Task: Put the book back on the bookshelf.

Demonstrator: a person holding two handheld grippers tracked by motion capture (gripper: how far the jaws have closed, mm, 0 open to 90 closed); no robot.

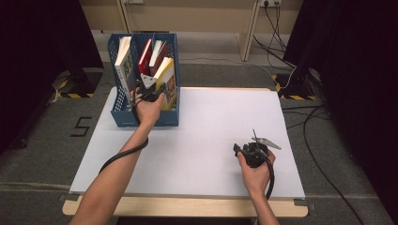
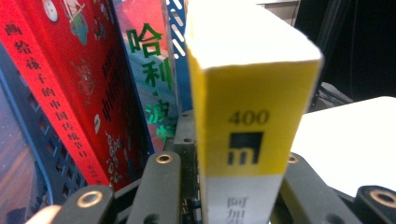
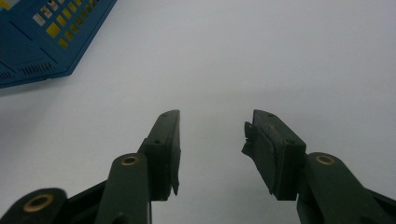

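Observation:
A thick yellow-and-white book stands at the right end of a blue slotted file holder at the table's back left. My left gripper reaches into the holder from the front. In the left gripper view the yellow book's spine sits between the two jaws of my left gripper, and both touch its sides. My right gripper rests low over the white table near the front right; its jaws stand apart with nothing between them.
Beside the yellow book stand a red book and a book with green lettering; a white-covered book leans in the holder's left slot. The holder's corner lies far ahead of the right gripper. Cables run across the floor on the right.

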